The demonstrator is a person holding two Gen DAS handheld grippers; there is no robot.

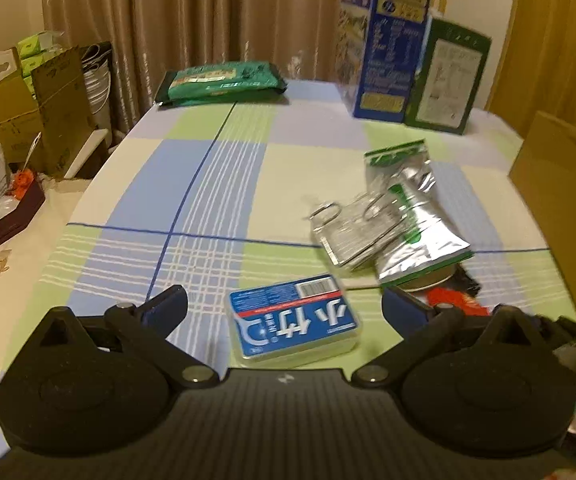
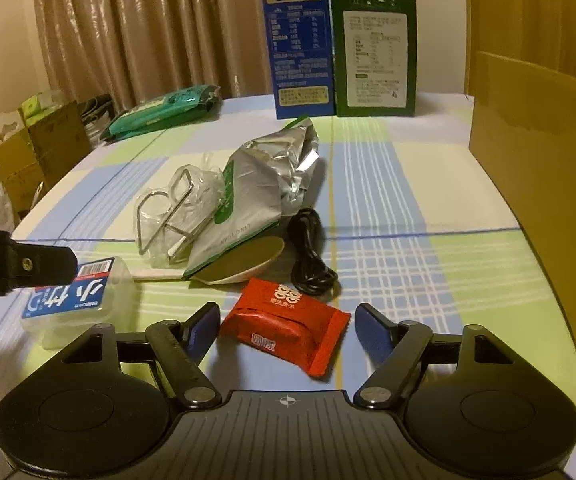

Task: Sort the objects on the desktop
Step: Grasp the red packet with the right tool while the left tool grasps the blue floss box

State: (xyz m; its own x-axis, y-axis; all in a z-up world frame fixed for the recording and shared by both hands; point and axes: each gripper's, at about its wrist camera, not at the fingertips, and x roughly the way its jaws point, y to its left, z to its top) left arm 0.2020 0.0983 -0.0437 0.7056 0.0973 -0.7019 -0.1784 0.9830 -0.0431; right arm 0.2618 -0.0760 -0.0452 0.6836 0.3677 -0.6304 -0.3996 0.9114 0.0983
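Left gripper (image 1: 283,308): released, jaws spread wide to either side of the clear floss-pick box with the blue label (image 1: 294,322), pads clear of its walls. Judged as lined up for a pinch across the short sides.

Right gripper (image 2: 287,322): jaws part-way in, flanking the red snack packet (image 2: 288,330). The pads stand just off its edges; no grasp yet.

Both items lie flat on the checked tablecloth (image 2: 388,208). At eleven o'clock from the packet sits a heap: silver foil pouch (image 2: 255,184), bagged wire clips (image 2: 171,212), and a black cable (image 2: 312,256) at twelve. Cardboard box (image 2: 528,184) at two o'clock, probably the sorting bin.
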